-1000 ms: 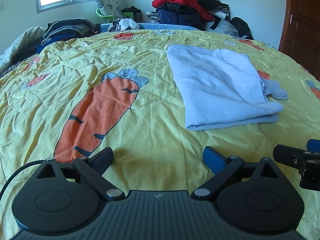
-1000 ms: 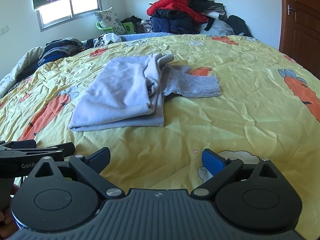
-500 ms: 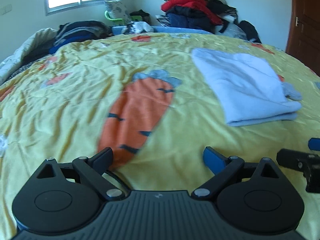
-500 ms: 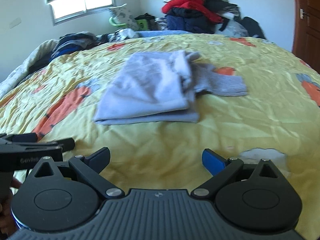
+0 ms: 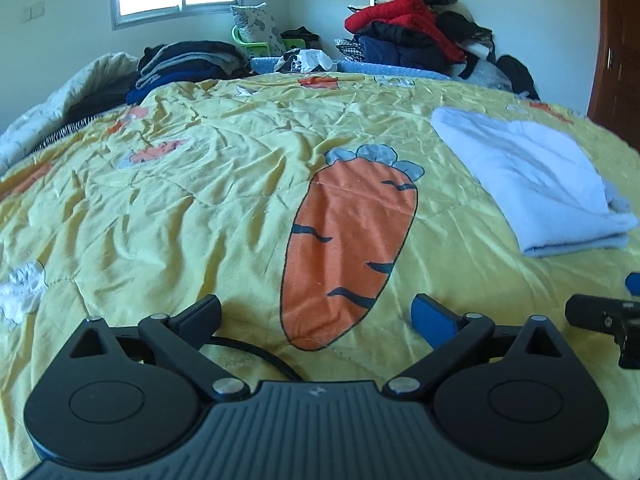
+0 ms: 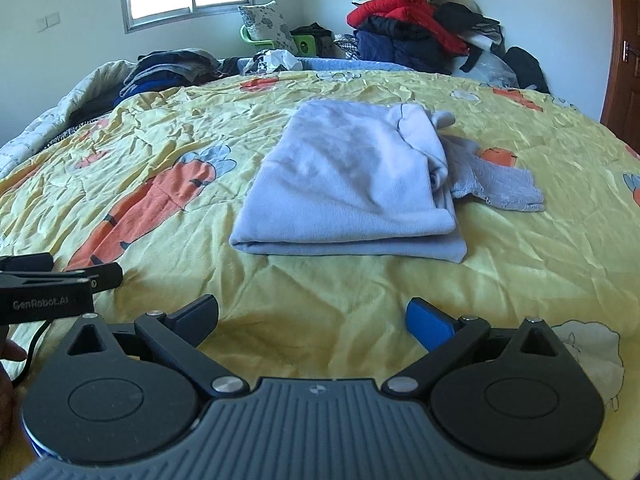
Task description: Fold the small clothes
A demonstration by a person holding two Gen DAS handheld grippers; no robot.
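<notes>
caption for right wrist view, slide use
Open right gripper faces a folded light-blue garment on a yellow carrot-print bedspread, one sleeve trailing right.

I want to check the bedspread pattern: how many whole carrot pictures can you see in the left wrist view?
1: the big carrot lies just ahead of the open left gripper. Smaller orange patches farther away are too small to tell.

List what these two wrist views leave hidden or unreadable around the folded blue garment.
- Folded blue garment: its inner layers and underside are hidden by its own top fold in both views.
- Grey piece: partly tucked under the garment in the right wrist view, so its kind is unclear.
- Right gripper: cut off by the left wrist view's right edge.
- Clothes pile: single items too tangled to separate.
</notes>
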